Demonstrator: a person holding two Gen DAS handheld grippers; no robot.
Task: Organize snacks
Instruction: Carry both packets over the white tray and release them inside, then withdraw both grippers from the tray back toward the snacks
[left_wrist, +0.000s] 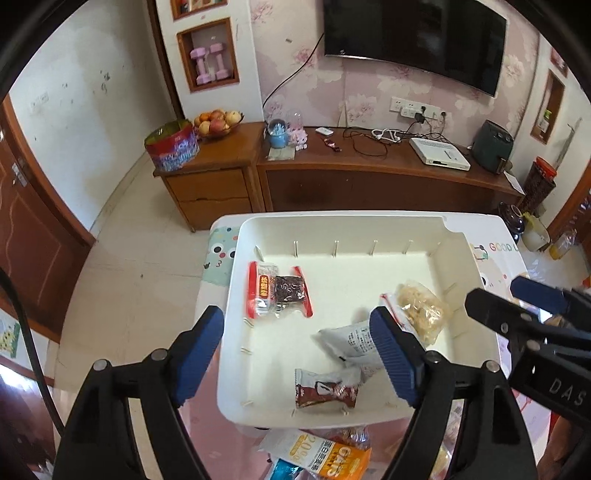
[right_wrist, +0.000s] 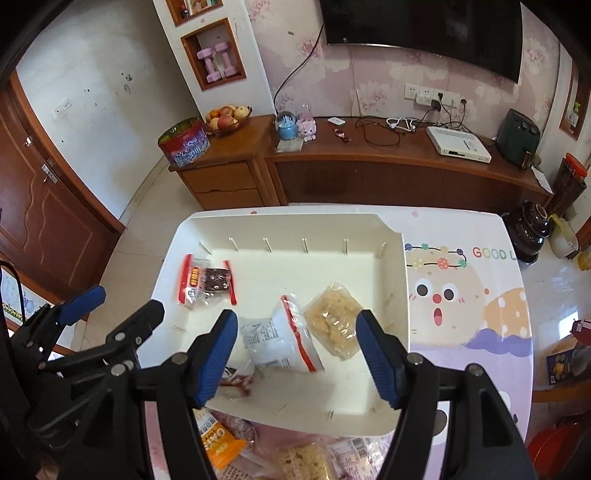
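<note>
A white tray (left_wrist: 236, 295) (right_wrist: 397, 295) sits on the table and holds several snacks: a red-edged dark snack pack (left_wrist: 280, 291) (right_wrist: 207, 282), a clear bag of pale puffed pieces (left_wrist: 421, 310) (right_wrist: 334, 319), a white pack (left_wrist: 351, 341) (right_wrist: 277, 336) and a brown-and-white wrapper (left_wrist: 325, 391) (right_wrist: 236, 380). My left gripper (left_wrist: 299, 356) is open and empty above the tray's near left part. My right gripper (right_wrist: 297, 356) is open and empty above the tray's near edge. It also shows at the right of the left wrist view (left_wrist: 517, 291).
More snack packs lie on the table in front of the tray: an orange pack (left_wrist: 343, 465) (right_wrist: 221, 446) and a pale puffed-rice pack (right_wrist: 306, 461). The table (right_wrist: 461, 295) has a cartoon cover. A wooden cabinet (left_wrist: 369, 177) stands beyond along the wall.
</note>
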